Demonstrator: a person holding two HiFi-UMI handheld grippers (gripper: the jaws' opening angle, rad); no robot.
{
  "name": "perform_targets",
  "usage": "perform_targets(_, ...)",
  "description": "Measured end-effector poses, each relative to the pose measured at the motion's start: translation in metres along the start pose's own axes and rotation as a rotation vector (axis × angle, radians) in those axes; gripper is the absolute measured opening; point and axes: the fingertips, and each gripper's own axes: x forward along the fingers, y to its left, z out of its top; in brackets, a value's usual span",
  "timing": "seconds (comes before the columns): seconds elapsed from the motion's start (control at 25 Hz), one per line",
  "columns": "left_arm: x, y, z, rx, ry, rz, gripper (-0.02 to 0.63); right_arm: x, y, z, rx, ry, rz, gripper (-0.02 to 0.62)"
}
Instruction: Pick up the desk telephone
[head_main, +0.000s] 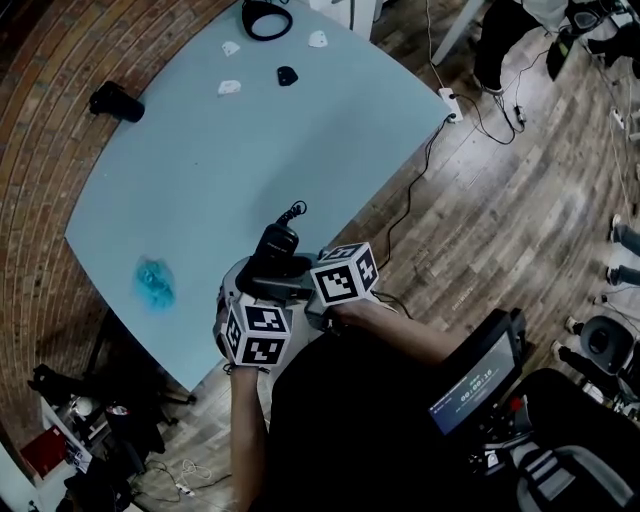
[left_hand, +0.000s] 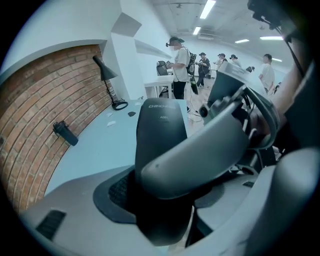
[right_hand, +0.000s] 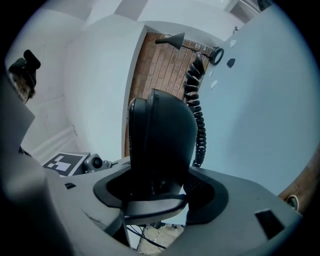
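The black desk telephone (head_main: 273, 258) hangs over the near edge of the pale blue table (head_main: 220, 170), its coiled cord (head_main: 293, 212) trailing toward the tabletop. My left gripper (head_main: 258, 296) comes at it from below and left. In the left gripper view the telephone (left_hand: 161, 131) fills the gap between the jaws, and the left gripper (left_hand: 165, 210) is shut on it. My right gripper (head_main: 300, 284) meets it from the right. In the right gripper view the telephone (right_hand: 161, 142) sits deep between the pads with the right gripper (right_hand: 161, 194) shut on it. The cord (right_hand: 197, 117) runs up beside it.
A crumpled blue thing (head_main: 154, 282) lies near the table's left edge. At the far end are a black lamp base (head_main: 267, 17), small white bits (head_main: 230, 87) and a small black piece (head_main: 287, 75). A black cylinder (head_main: 117, 101) is by the brick wall. People stand in the room (left_hand: 177, 62).
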Motion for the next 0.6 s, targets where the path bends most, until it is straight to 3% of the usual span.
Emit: perform_targets(0.6, -0.013, 0.029, -0.016, 0.032, -0.055, 0.037, 0.305, 0.034, 0.011, -0.005, -0.049, 0.046, 0.007, 0.281)
